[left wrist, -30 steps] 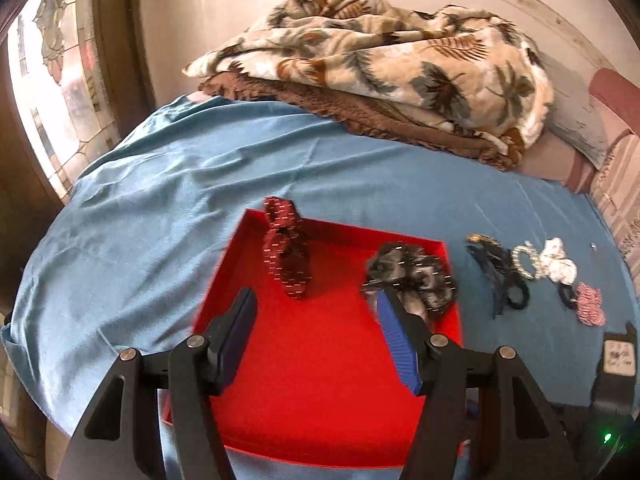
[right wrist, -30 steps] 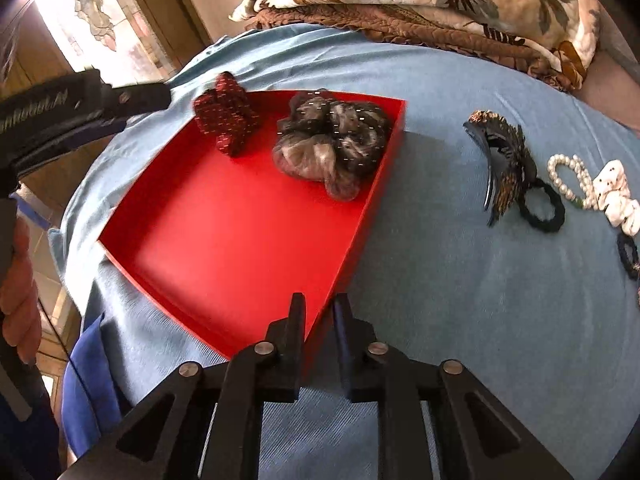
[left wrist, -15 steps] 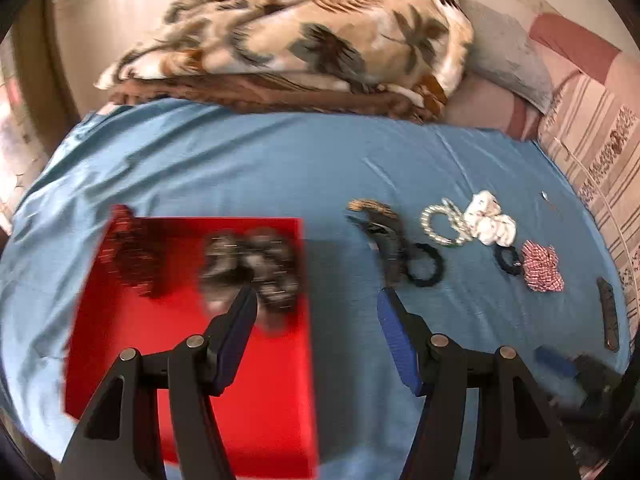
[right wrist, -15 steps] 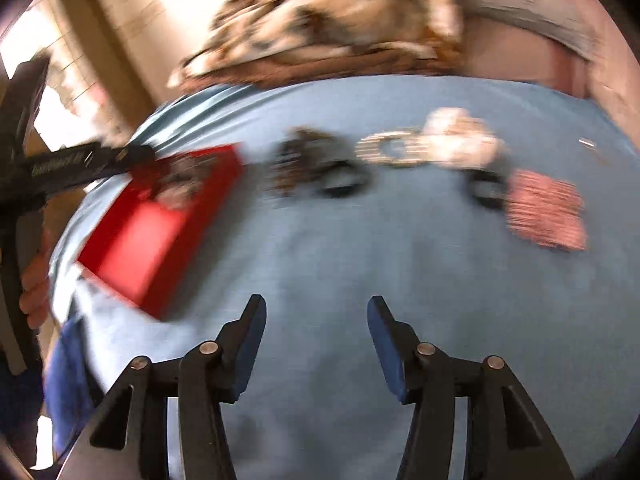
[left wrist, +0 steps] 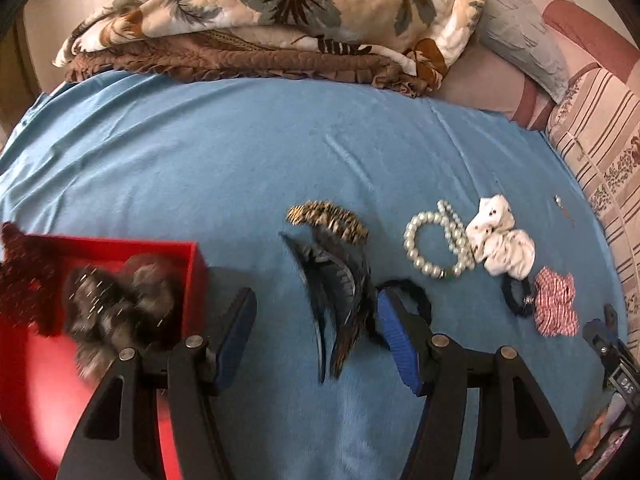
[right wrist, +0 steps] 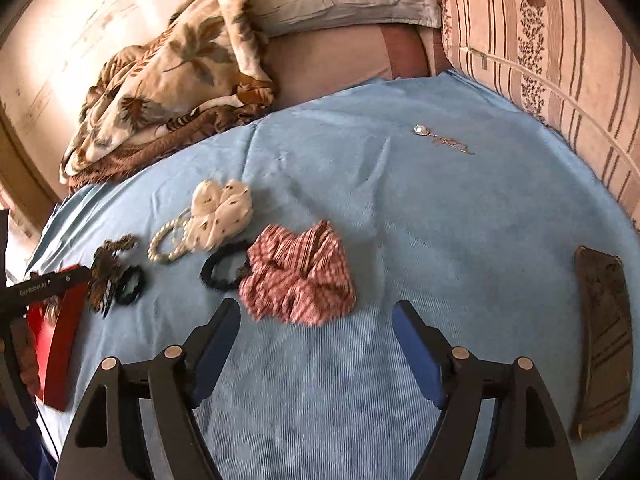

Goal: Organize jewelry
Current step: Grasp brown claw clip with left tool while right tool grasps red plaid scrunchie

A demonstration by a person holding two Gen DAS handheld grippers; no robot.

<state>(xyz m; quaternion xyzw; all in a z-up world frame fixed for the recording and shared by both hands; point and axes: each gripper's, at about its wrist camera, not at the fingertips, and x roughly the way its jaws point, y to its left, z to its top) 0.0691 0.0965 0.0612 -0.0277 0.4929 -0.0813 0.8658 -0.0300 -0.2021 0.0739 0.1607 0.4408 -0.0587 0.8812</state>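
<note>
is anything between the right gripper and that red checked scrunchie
Nothing visible. The right gripper, jaws just opened wide and empty, has only bare blue sheet between it and the red checked scrunchie. A black hair tie touches the scrunchie's far left edge, out of the approach.

Red tray (left wrist: 196, 276): cut off by the left and lower edges of the left wrist view, its near corner behind the left gripper's finger (left wrist: 234, 332). Dark red scrunchie (left wrist: 24, 276) and grey scrunchie (left wrist: 116, 304) inside it are blurred, detail unreadable. Black hair tie (left wrist: 416, 296) is partly covered by the other finger. In the right wrist view the tray (right wrist: 60, 344) is largely hidden behind a black bar (right wrist: 40, 286). Pendant (right wrist: 421, 130) is too small to identify
</note>
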